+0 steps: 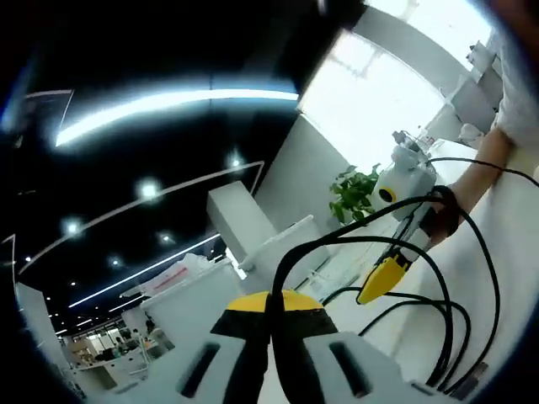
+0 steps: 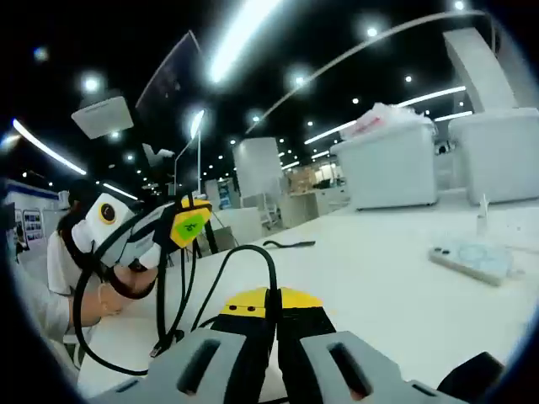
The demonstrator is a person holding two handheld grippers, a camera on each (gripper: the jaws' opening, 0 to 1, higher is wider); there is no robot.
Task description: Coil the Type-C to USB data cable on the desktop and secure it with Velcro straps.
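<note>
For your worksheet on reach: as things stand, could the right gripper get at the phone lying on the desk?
Probably not at once: the right gripper is shut on the black cable. The path to the phone across the white desk looks free, though.

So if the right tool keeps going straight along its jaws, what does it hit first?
Probably the black cable: the right tool is shut on it and a loop arches just ahead. Past that, bare desk, then the strap farther off. Depth is hard to judge in this fisheye view.
</note>
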